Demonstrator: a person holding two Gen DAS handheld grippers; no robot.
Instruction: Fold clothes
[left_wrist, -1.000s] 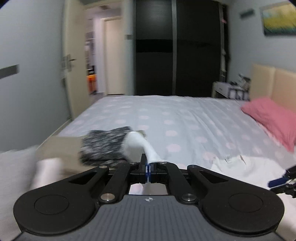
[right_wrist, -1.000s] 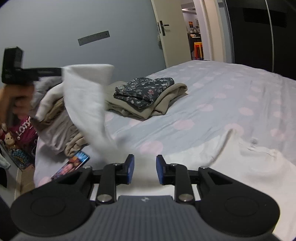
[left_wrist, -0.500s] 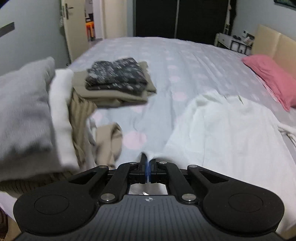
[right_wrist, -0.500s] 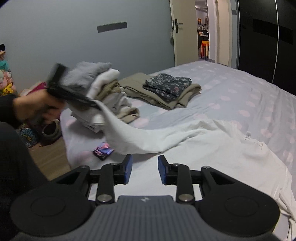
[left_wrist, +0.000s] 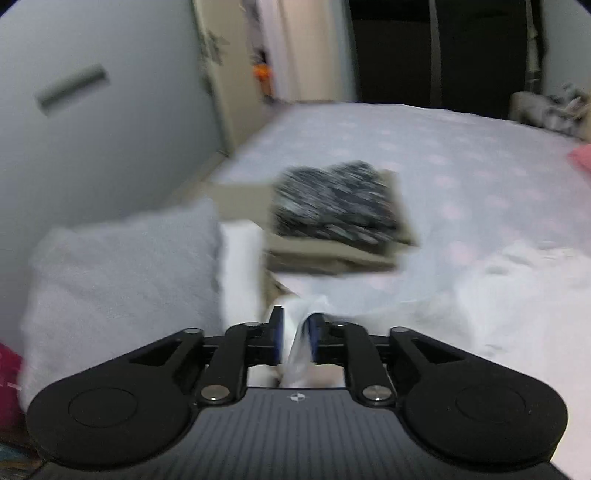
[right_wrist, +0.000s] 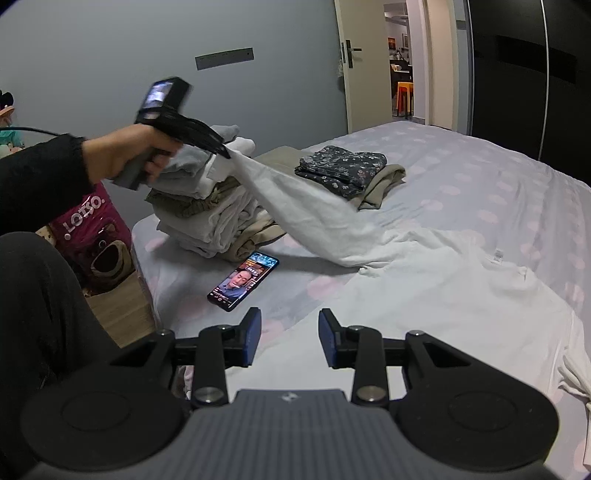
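A: So where's the white garment (right_wrist: 424, 280) at the moment?

B: It's spread over the bed (right_wrist: 491, 192), with one corner lifted off toward the left gripper (right_wrist: 221, 149). In the left wrist view the cloth (left_wrist: 301, 332) is seen between the blue pads (left_wrist: 277, 332), and the jaws are being opened, so a narrow gap is already shown. Whether the cloth is pressed by the pads can't be told through the blur.

A: And the right gripper (right_wrist: 290, 338)?

B: It's held above the near edge of the garment with the jaws moderately apart. Nothing is caught between them.

A: What else is sat on the bed?

B: A messy stack of clothes (right_wrist: 207, 210) is piled at the near left corner, right under the left gripper. A tan folded piece (right_wrist: 380, 184) with a dark floral one (right_wrist: 341, 164) on top is placed further back. A phone (right_wrist: 242, 280) with its screen lit is lying just in front of the stack.

A: Anything off the bed?

B: A pink bag (right_wrist: 94, 236) printed with a bear is seen on the floor by the bed corner, beside a black sleeve (right_wrist: 40, 173).
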